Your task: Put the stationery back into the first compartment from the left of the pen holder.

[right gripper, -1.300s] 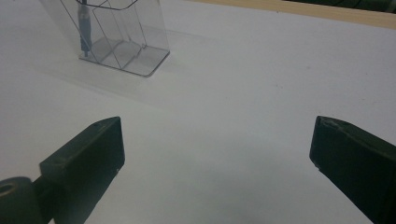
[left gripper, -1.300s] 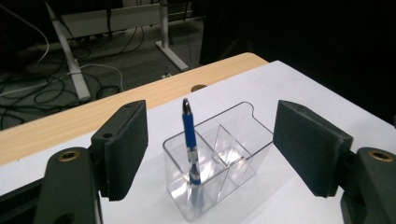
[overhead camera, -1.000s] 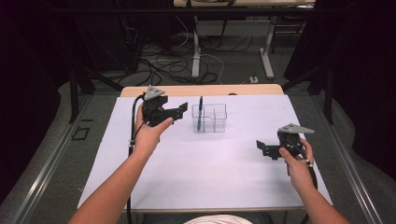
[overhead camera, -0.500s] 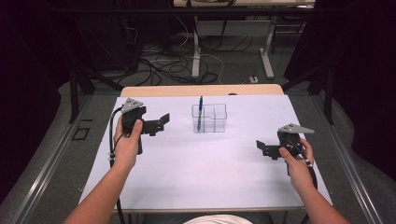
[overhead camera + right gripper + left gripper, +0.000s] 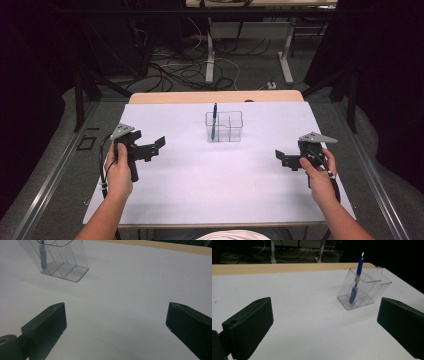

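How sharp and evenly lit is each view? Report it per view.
High view: white table cover bright and even, surroundings very dark, clear holder faint. Left gripper view: pen sharp with a glint at its tip, near gripper soft. Right gripper view: dimmer, slightly soft, holder casting a faint shadow.

The person's left hand (image 5: 119,167) grips the black two-jaw left gripper (image 5: 156,148) by its handle, jaws spread wide and bare after just opening, pointing right and inward, while the right hand (image 5: 316,171) holds the matching black right gripper (image 5: 281,158), jaws apart and bare, pointing left.
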`<act>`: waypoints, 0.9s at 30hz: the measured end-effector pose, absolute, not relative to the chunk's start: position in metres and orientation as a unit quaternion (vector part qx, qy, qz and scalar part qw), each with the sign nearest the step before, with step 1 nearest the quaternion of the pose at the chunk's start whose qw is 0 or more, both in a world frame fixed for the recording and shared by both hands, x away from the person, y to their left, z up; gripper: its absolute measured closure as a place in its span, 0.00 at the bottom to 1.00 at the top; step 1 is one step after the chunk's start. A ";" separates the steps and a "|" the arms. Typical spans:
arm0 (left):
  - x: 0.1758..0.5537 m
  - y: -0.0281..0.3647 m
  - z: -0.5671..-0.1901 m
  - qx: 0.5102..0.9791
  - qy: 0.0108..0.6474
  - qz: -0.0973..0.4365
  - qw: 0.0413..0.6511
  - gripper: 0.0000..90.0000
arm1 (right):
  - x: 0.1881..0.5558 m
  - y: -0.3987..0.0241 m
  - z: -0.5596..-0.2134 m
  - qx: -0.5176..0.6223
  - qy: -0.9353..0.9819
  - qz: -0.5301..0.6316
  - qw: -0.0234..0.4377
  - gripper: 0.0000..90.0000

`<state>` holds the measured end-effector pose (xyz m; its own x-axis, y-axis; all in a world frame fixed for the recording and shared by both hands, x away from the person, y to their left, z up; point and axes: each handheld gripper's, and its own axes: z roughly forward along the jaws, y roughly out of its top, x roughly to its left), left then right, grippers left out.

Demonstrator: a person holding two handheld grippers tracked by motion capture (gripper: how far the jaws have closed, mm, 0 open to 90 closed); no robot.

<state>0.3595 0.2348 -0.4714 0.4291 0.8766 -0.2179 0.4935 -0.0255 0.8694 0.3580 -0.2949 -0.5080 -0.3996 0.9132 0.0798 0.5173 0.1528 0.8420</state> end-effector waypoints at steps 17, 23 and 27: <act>0.349 0.260 -0.515 0.693 0.531 0.204 0.443 0.00 | 0.360 -0.298 -0.509 0.503 0.717 0.421 0.236 0.03; 0.349 0.268 -0.525 0.682 0.550 0.191 0.442 0.00 | 0.360 -0.300 -0.510 0.505 0.716 0.420 0.235 0.03; 0.350 0.270 -0.528 0.682 0.554 0.192 0.438 0.00 | 0.360 -0.300 -0.511 0.508 0.716 0.419 0.234 0.03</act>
<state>0.3498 0.2696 -0.5282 0.3130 0.9233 -0.2225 0.5862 -0.0035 0.8102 0.3600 -0.3000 -0.5107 -0.3750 0.9226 0.0906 0.5314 0.1339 0.8365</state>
